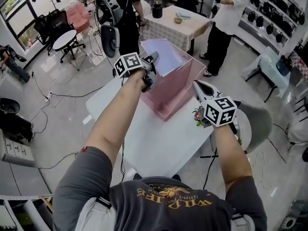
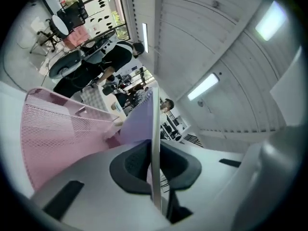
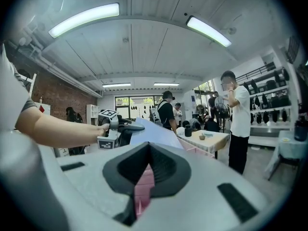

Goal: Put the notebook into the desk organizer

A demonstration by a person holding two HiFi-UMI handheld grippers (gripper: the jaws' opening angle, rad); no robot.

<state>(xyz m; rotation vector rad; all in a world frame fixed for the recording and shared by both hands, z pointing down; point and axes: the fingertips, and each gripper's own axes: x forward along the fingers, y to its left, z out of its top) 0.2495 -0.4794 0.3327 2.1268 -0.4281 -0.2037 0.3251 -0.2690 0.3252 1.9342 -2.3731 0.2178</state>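
Note:
A thin lavender notebook (image 1: pixel 163 54) hangs tilted over the open top of the pink mesh desk organizer (image 1: pixel 175 90), which stands on the white table (image 1: pixel 144 138). My left gripper (image 1: pixel 153 60) is shut on the notebook's near edge. In the left gripper view the notebook (image 2: pixel 155 129) stands edge-on between the dark pads (image 2: pixel 132 165), with the organizer (image 2: pixel 57 129) below to the left. My right gripper (image 1: pixel 196 84) sits by the organizer's right wall, fingertips together. In the right gripper view (image 3: pixel 150 148) pink mesh shows through the slit behind the tips. I cannot tell whether it touches the wall.
A small flowery object (image 1: pixel 198 115) lies at the table's right edge, under my right gripper. A grey chair (image 1: pixel 257 121) stands to the right. Behind are a cloth-covered table (image 1: pixel 178 28), a person in a white shirt (image 1: pixel 226 18), a stool (image 1: pixel 65 40) and floor cables.

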